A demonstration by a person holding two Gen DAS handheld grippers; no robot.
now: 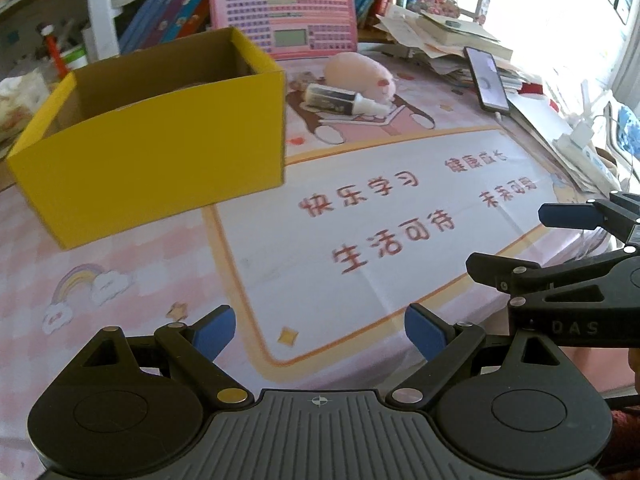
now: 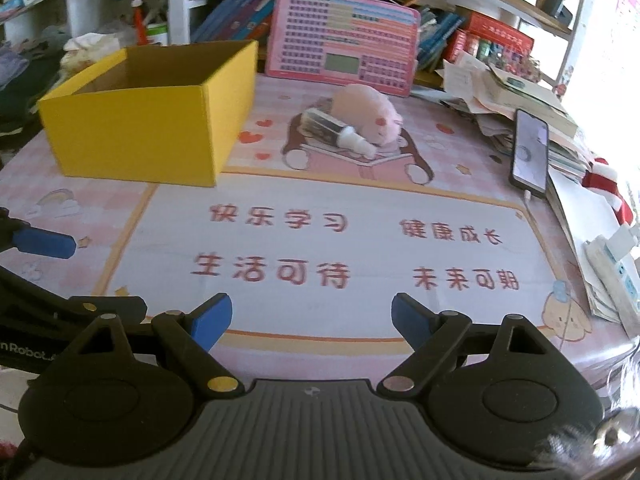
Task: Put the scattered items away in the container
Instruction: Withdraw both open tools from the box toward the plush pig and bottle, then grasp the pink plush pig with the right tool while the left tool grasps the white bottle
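A yellow cardboard box [image 1: 160, 148] stands open on the pink desk mat, at the left in both views [image 2: 152, 120]. To its right lie a pink plush toy [image 1: 360, 74] [image 2: 368, 118] and a white-capped bottle [image 1: 344, 100] [image 2: 340, 130] on its side, touching the plush. My left gripper [image 1: 320, 334] is open and empty above the mat's near edge. My right gripper [image 2: 312, 320] is open and empty too, just right of the left one; it shows at the right of the left wrist view [image 1: 560, 240].
A pink toy keyboard [image 2: 344, 56] leans against books at the back. A phone [image 2: 530, 152] rests on a paper stack at the right. Shelves, books and clutter ring the desk's far edge. A power strip [image 2: 616, 264] lies at the right edge.
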